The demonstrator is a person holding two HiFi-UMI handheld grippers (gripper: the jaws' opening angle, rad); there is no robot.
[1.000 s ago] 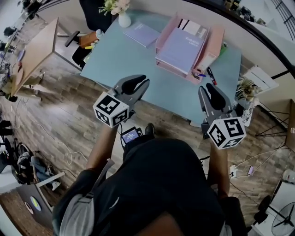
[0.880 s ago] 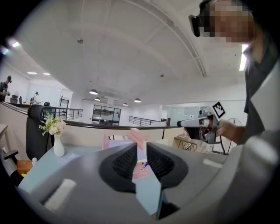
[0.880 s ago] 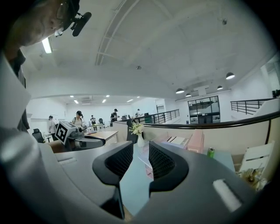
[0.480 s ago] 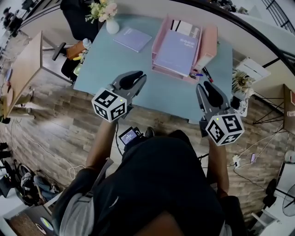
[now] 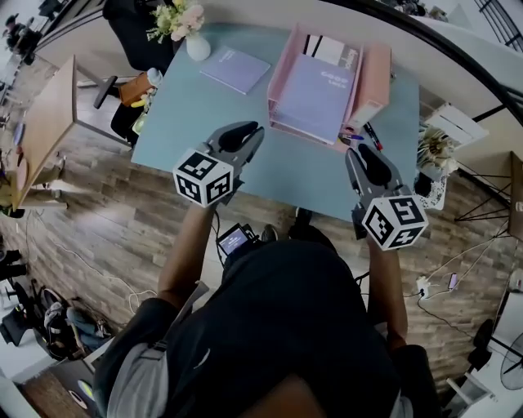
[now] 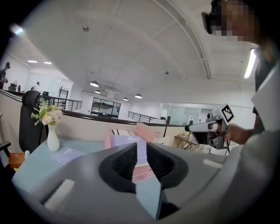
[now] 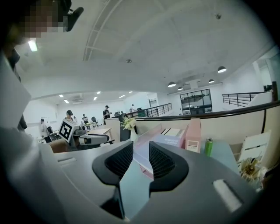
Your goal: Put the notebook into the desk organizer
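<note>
A lavender notebook (image 5: 235, 68) (image 6: 68, 154) lies flat at the far left of the light blue table (image 5: 204, 114), next to a white vase of flowers (image 5: 196, 45). The pink desk organizer (image 5: 369, 77) (image 6: 142, 129) (image 7: 192, 131) stands at the far right, with a second lavender book (image 5: 317, 86) lying in its tray. My left gripper (image 5: 243, 131) (image 6: 141, 151) hovers over the table's near edge, shut and empty. My right gripper (image 5: 359, 153) (image 7: 141, 153) hangs over the near right edge, its jaws slightly apart with nothing between them. Both point toward the organizer.
Pens (image 5: 364, 131) lie on the table in front of the organizer and a green can (image 7: 208, 145) stands beside it. A black chair (image 5: 135, 20) and a wooden desk (image 5: 45, 114) stand to the left. White racks and cables (image 5: 445, 147) sit at the right of the table.
The head view has drifted, so the table now sits a little further left and higher. Both grippers stay over the table's near edge and their jaws look unchanged.
</note>
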